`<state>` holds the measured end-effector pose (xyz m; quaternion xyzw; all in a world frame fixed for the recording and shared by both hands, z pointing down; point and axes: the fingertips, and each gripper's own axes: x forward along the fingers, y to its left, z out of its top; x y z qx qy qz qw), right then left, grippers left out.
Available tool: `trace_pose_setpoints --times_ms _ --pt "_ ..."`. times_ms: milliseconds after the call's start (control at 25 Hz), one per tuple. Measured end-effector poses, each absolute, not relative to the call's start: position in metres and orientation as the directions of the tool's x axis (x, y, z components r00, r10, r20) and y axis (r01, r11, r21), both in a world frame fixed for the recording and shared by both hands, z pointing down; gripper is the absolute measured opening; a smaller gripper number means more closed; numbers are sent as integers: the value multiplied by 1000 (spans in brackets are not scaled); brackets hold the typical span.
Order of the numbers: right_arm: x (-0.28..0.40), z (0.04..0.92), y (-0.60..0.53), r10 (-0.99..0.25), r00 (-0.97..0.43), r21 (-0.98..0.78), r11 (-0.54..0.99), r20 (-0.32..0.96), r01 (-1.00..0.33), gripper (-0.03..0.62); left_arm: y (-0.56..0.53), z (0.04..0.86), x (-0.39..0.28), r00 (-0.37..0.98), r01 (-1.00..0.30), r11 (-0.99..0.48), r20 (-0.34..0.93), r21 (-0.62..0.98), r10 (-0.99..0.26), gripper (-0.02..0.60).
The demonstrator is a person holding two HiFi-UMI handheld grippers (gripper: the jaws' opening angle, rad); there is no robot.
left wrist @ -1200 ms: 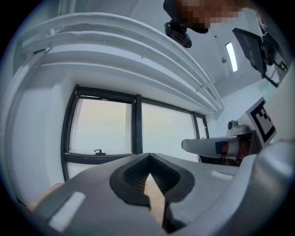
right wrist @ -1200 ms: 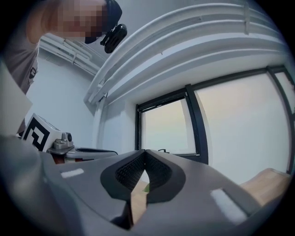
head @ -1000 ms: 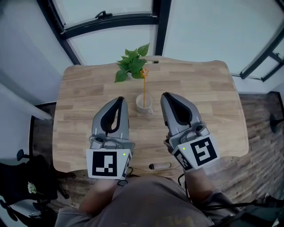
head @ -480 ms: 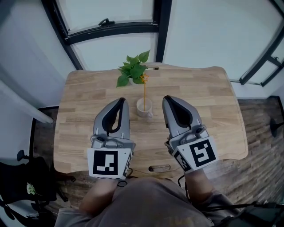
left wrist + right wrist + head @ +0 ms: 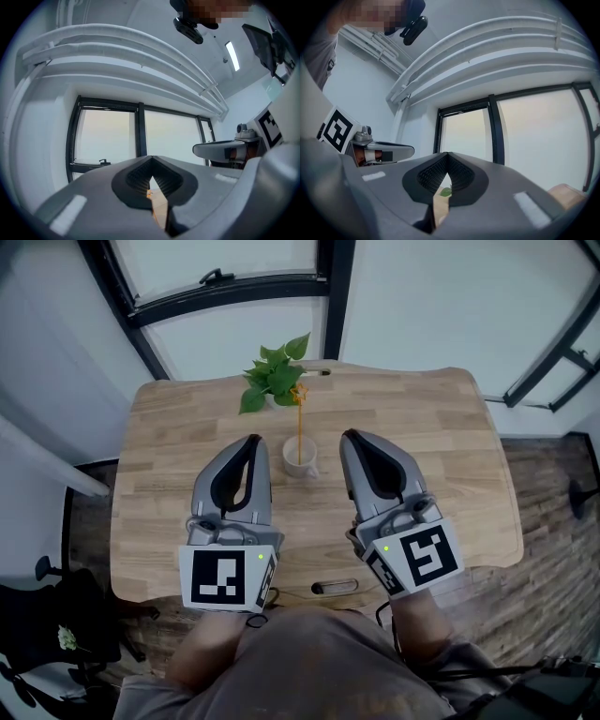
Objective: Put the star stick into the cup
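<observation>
The star stick (image 5: 300, 423), thin and orange with a star on top, stands upright in the white cup (image 5: 299, 457) at the middle of the wooden table (image 5: 441, 437). My left gripper (image 5: 251, 441) is just left of the cup and my right gripper (image 5: 350, 437) just right of it, both a short gap away. Both are shut and hold nothing. In the left gripper view, the left gripper (image 5: 151, 161) points up at the windows, jaws pressed together. The right gripper (image 5: 446, 157) in its own view does the same, with a green leaf (image 5: 446, 191) showing through the slit.
A small leafy potted plant (image 5: 275, 381) stands right behind the cup, near the table's far edge. The near edge has a slot handle (image 5: 335, 588). Black window frames (image 5: 234, 292) rise behind the table; wood floor (image 5: 553, 474) lies to the right.
The head view sways a little. Both grippers stay shut on either side of the cup, and the stick stays standing in it.
</observation>
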<state>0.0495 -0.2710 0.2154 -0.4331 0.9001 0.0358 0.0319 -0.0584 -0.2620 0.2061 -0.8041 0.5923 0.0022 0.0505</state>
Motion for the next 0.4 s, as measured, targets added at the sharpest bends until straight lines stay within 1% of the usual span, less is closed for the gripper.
trace_pose_setpoints --times_ms 400 --pt "53 215 -271 -779 -621 37 620 -88 -783 21 -263 206 -53 308 -949 -303 -59 -85 -949 0"
